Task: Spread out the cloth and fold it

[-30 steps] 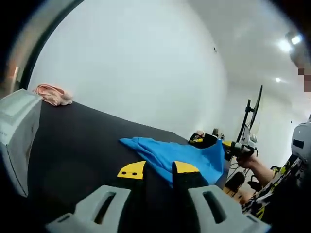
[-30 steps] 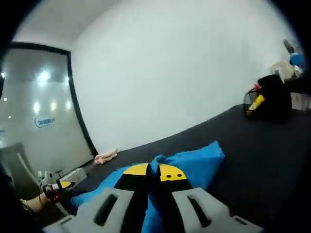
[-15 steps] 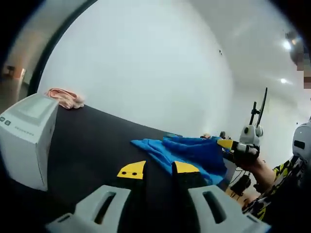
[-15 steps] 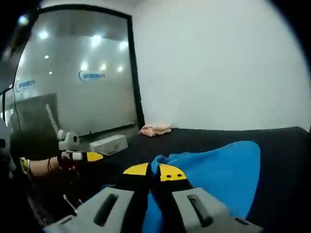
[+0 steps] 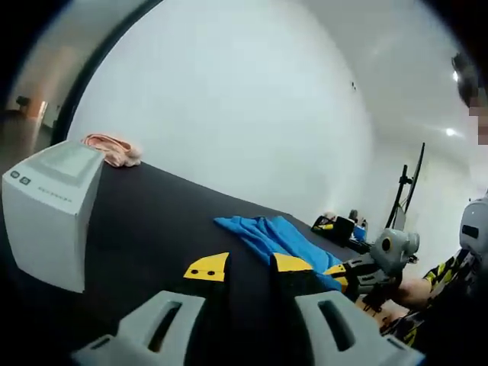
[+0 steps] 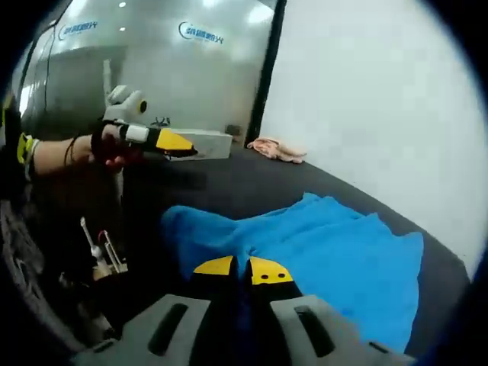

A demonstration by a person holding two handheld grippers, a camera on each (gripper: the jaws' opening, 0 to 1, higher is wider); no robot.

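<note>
The blue cloth (image 6: 328, 252) lies rumpled on the black table (image 6: 229, 187), spreading away from my right gripper (image 6: 242, 268). That gripper's yellow-tipped jaws are shut on the cloth's near edge. In the left gripper view the cloth (image 5: 267, 231) sits ahead and to the right of my left gripper (image 5: 249, 267), which is open with nothing between its jaws and hovers over bare table. The right gripper (image 5: 358, 273) comes in low from the right, at the cloth's edge. In the right gripper view the left gripper (image 6: 152, 138) is held up at the far left by a hand.
A white box (image 5: 49, 206) stands on the table at the left; it also appears as the white box (image 6: 202, 143) far off. A small pink cloth (image 5: 113, 149) lies at the far table edge by the white wall. A glass partition stands beyond the table.
The right gripper has swung round and down with the cloth in it, drawing the cloth's edge toward the person. Both views have shifted; the left gripper stays open.
</note>
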